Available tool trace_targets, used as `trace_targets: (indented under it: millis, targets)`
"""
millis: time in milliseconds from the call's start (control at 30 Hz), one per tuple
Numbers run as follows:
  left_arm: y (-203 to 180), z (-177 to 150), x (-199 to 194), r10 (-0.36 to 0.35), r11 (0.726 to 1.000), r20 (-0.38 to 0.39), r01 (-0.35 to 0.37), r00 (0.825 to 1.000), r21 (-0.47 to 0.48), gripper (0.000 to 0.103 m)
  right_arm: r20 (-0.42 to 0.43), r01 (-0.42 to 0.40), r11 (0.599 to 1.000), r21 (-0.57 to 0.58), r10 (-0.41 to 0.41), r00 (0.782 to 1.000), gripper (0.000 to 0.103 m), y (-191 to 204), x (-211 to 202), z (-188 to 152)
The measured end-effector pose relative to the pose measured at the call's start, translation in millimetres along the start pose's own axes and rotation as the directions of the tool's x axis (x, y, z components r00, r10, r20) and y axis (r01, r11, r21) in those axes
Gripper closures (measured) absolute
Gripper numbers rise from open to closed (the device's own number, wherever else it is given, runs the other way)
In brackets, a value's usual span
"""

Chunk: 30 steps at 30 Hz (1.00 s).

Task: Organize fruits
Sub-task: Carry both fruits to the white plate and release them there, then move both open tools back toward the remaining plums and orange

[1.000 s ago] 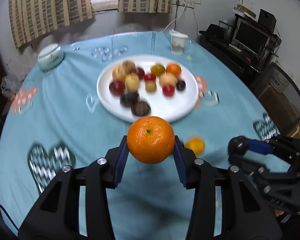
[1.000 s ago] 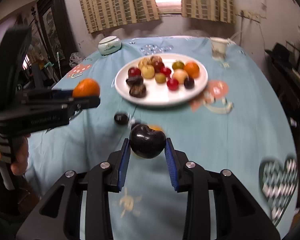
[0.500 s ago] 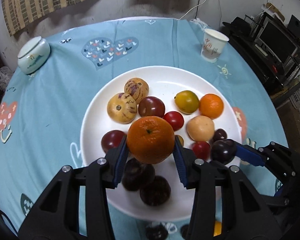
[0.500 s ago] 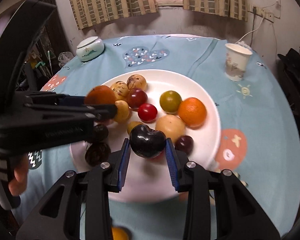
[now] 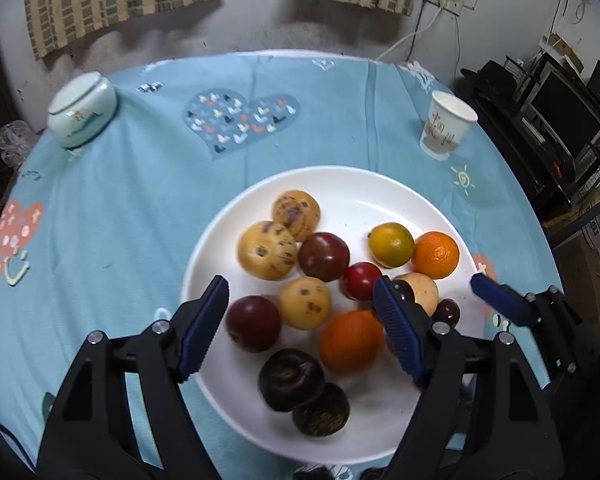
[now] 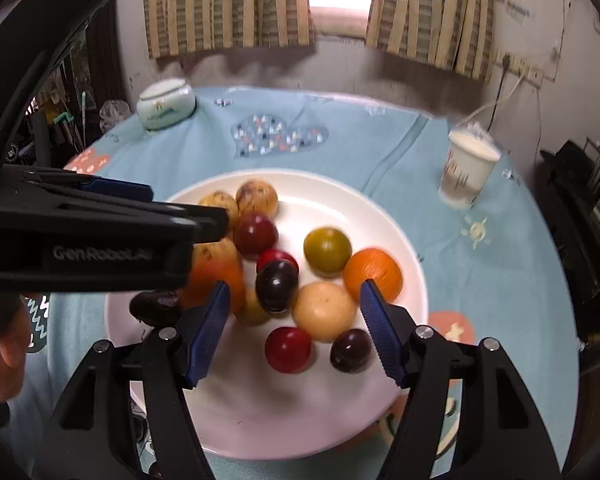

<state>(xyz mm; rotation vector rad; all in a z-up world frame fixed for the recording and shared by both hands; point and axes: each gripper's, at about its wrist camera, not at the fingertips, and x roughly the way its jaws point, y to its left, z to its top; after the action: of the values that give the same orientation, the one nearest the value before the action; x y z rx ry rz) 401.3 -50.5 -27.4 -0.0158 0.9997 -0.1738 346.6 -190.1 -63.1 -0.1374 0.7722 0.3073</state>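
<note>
Our left gripper (image 5: 300, 320) hangs over the near side of the white plate (image 5: 388, 188), its fingers (image 5: 202, 326) having just spread apart; the orange (image 5: 350, 340) we carried now lies free on the plate between them, touching neither pad. Our right gripper (image 6: 294, 328) has likewise just been opening, and the dark plum (image 6: 277, 286) sits blurred among the other fruit, perhaps not quite settled, clear of both fingers (image 6: 378, 330). Around them lie yellow speckled fruits, red ones and a second orange (image 5: 436, 254). On the counter (image 5: 120, 200), well apart from the plate, stand a paper cup (image 5: 446, 124) and a lidded ceramic jar (image 5: 82, 108).
</note>
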Motion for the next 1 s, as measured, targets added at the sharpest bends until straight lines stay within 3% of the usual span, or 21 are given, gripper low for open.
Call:
trace_targets:
  millis: [133,300,400,467,567,733,833,1000]
  targets:
    - [10,-9,-28,0.012,1.0,0.033,-0.011,0.999,-0.005,0.025,0.011,-0.011,1.0,0.01,0.011,1.0,0.036,-4,-25,0]
    - [21,-52,-85,0.053,0.998,0.132,-0.055,0.99,0.008,0.016,0.047,0.033,0.999,-0.001,-0.033,0.998,0.033,-6,-83,-26]
    - [30,-86,-109,0.068,0.998,0.165,-0.065,0.984,-0.026,0.011,0.05,0.047,0.998,0.03,-0.049,0.998,0.017,-4,-117,-57]
    - [36,-117,-120,0.089,0.995,0.175,-0.08,0.98,-0.061,0.011,0.041,0.05,0.997,0.052,-0.052,0.998,0.014,2,-135,-85]
    - [44,-160,-127,0.067,0.993,0.171,-0.048,0.983,-0.111,0.011,0.031,0.02,0.995,0.102,-0.023,0.999,0.014,17,-154,-127]
    - [45,-211,-124,0.081,0.992,0.146,-0.066,0.986,-0.108,0.011,0.001,0.01,0.983,0.184,-0.01,1.0,0.014,37,-160,-170]
    - [42,-226,-126,0.117,0.992,0.145,-0.108,0.982,-0.07,0.011,-0.021,-0.011,0.984,0.179,0.015,1.0,0.014,50,-153,-174]
    - [48,-233,-134,0.12,0.991,0.165,-0.108,0.979,-0.077,0.011,-0.043,-0.019,0.985,0.171,0.027,0.999,0.014,62,-145,-171]
